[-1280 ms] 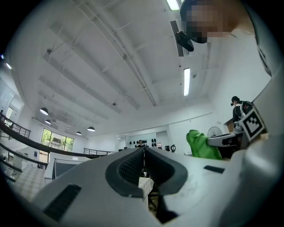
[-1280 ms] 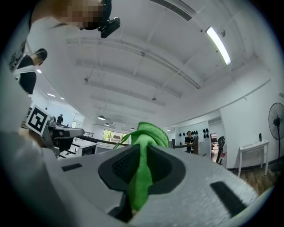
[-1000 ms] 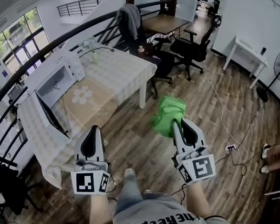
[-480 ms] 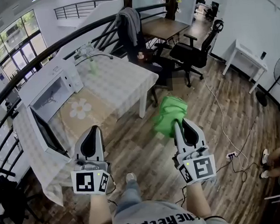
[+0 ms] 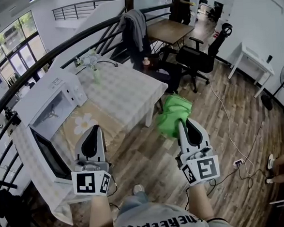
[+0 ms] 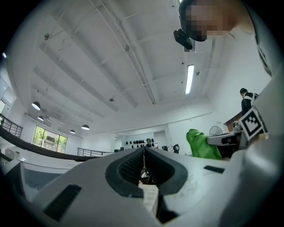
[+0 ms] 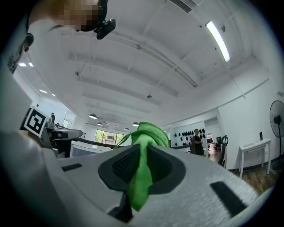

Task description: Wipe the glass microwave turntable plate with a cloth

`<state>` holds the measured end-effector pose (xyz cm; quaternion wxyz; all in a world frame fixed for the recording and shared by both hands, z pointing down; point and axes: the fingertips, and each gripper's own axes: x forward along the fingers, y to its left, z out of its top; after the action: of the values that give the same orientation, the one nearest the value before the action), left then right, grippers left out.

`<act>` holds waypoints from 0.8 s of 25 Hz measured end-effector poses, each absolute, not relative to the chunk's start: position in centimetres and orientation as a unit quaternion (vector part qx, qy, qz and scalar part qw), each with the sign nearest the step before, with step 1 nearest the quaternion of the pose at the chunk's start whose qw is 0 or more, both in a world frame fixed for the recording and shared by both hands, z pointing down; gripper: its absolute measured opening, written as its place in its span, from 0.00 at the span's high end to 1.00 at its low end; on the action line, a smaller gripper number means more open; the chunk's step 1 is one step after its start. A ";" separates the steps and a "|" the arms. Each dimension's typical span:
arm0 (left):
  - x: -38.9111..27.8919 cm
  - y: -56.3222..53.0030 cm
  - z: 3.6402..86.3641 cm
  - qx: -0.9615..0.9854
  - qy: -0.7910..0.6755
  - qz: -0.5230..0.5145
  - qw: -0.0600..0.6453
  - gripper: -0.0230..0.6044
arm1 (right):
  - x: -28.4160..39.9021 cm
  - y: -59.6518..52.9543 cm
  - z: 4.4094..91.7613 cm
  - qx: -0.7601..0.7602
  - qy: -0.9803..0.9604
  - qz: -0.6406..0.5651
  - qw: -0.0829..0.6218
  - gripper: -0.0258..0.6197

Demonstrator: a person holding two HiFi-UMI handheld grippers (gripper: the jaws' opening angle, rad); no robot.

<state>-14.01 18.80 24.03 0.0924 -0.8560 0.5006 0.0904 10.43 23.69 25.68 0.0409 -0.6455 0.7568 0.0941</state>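
Nearest, left gripper [image 5: 91, 132], jaws pressed together and empty, at the near edge of checked-cloth-covered surface [image 5: 131, 94]. Right gripper [image 5: 185, 124], jaws clamped on crumpled bright green cloth [image 5: 172, 114], over open wooden floor [image 5: 140, 152]. Farther left on the surface, white microwave oven [image 5: 53, 92], door swung open.

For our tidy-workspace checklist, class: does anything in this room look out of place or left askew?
The microwave on the checked table has its door swung wide open. A power strip and its cables lie loose on the wood floor at right.

Cloth [image 5: 173, 114] soft, matt; wood flr [image 5: 145, 156] semi-gloss.
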 end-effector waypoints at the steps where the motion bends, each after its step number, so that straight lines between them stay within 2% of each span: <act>1: -14.4 17.9 24.0 -0.856 0.501 0.091 0.093 0.95 | 10.1 22.8 25.7 -0.646 0.756 0.095 0.041 0.89; 20: -16.7 10.3 25.7 -0.865 0.486 0.096 0.079 0.95 | 7.1 15.9 27.1 -0.655 0.750 0.083 0.038 0.89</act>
<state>-16.71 10.25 25.73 0.0791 -0.8650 0.4862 0.0958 7.09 15.86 27.15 0.0376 -0.6553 0.7499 0.0827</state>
